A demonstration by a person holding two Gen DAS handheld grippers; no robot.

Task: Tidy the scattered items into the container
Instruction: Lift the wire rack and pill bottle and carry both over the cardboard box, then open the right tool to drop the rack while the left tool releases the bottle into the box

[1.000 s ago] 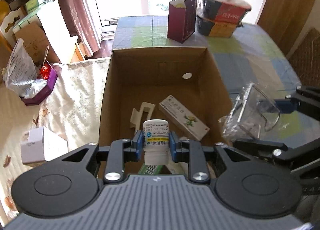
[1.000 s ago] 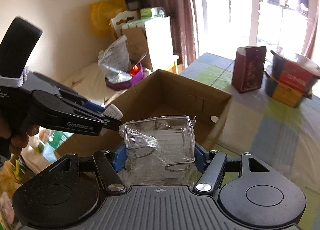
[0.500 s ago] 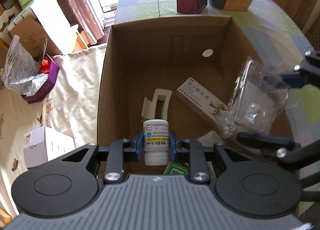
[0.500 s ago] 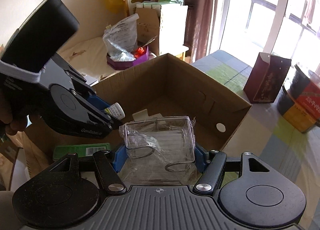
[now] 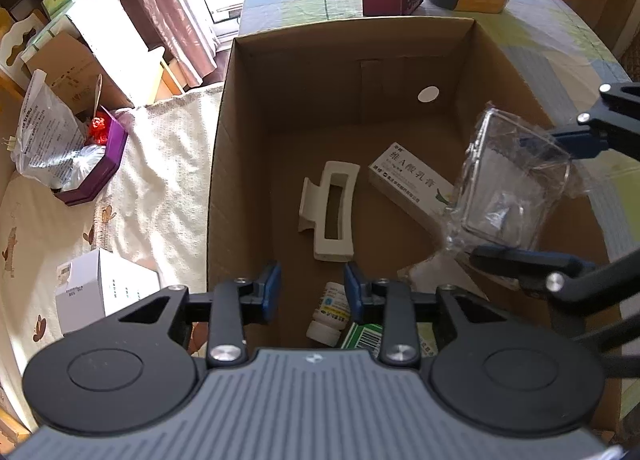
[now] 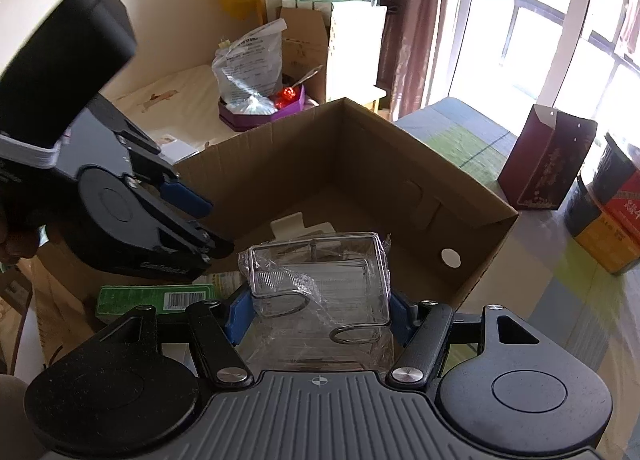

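Our left gripper (image 5: pixel 309 291) hangs spread and empty over the box (image 5: pixel 224 148); the bottle (image 5: pixel 330 314) lies on the floor below it. Our right gripper (image 6: pixel 318 314) clamps the clear case (image 6: pixel 320 280) by its sides above the box's near edge. It looks light, brittle, slick in loose wrap, so we'd judge a gentle squeeze best. What's inside it is hard to make out.

White pill bottle (image 5: pixel 329 316) lies tipped on the open cardboard box (image 5: pixel 224 164) floor, near end; clear plastic case (image 5: pixel 512 188) hangs tilted above the right side.
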